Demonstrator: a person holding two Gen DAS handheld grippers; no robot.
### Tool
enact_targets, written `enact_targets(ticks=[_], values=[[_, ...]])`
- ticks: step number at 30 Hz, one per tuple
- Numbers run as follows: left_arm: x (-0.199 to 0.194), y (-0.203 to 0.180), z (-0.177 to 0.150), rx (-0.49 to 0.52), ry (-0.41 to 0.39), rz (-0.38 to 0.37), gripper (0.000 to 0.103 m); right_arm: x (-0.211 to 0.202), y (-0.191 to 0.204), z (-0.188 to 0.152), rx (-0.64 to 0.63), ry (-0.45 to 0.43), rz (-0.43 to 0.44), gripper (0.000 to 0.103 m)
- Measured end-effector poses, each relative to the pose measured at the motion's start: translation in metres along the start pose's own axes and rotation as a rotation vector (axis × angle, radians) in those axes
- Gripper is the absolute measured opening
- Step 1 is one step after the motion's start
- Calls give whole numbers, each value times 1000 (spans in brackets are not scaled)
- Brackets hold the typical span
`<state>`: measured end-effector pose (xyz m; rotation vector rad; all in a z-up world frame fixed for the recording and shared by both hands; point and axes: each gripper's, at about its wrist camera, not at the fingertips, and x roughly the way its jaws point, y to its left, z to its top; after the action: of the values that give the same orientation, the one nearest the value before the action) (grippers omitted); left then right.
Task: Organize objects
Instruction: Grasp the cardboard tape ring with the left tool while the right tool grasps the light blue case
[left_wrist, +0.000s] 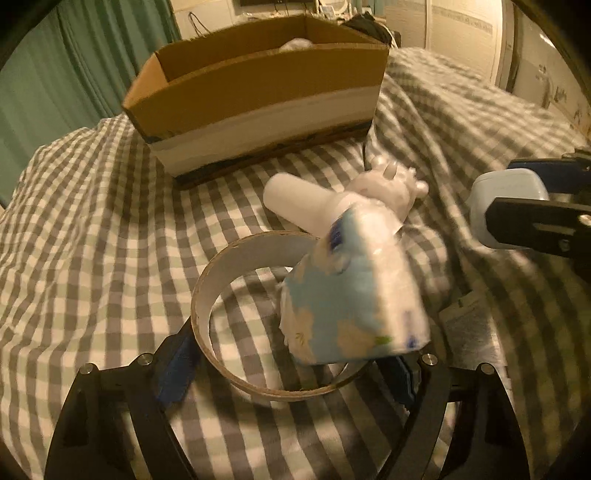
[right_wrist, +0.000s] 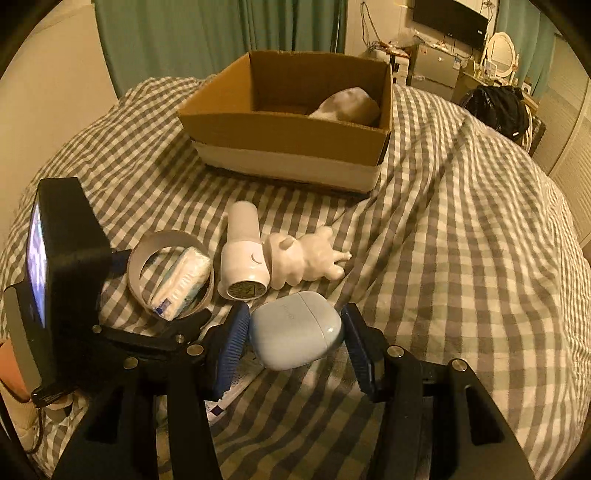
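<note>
Near the box (right_wrist: 291, 125), the right gripper (right_wrist: 293, 339) is clamping a blue case (right_wrist: 295, 334) while the left gripper (left_wrist: 288, 373) is straddling a ring (left_wrist: 236, 280), jaws wide; boxing likely comes next.

The cardboard box (right_wrist: 291, 122) sits on the bed cover (right_wrist: 461, 258) at the far side, with a rounded bundle (right_wrist: 349, 103) inside its right rear corner. Nearer than the box, a cylindrical device (right_wrist: 243, 254) lies on the cover, touching a figurine (right_wrist: 306, 258) on its right. To the left of the device lies a tape ring (right_wrist: 135, 266), and a tissue pack (right_wrist: 183, 282) rests inside the ring, tilted against its rim. A rounded case (right_wrist: 295, 334) sits nearest, between the fingers of the right gripper (right_wrist: 295, 354). The left gripper (left_wrist: 291, 373) straddles the near rim of the ring.
</note>
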<state>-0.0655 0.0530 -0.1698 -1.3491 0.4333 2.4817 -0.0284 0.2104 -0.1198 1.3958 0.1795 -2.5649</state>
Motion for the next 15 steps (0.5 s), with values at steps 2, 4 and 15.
enact_targets(ticks=[2,4,15], values=[[-15,3,0,-17,-29,-13,87,-5,2,1,-4,-14,-8,52],[-27,3,3,-33,-55,-15,87,-15,5,2,-8,-36,-19,52],[-110,24,20,-96,-223,-7,87,-86,30,12,-67,-192,-65,52]])
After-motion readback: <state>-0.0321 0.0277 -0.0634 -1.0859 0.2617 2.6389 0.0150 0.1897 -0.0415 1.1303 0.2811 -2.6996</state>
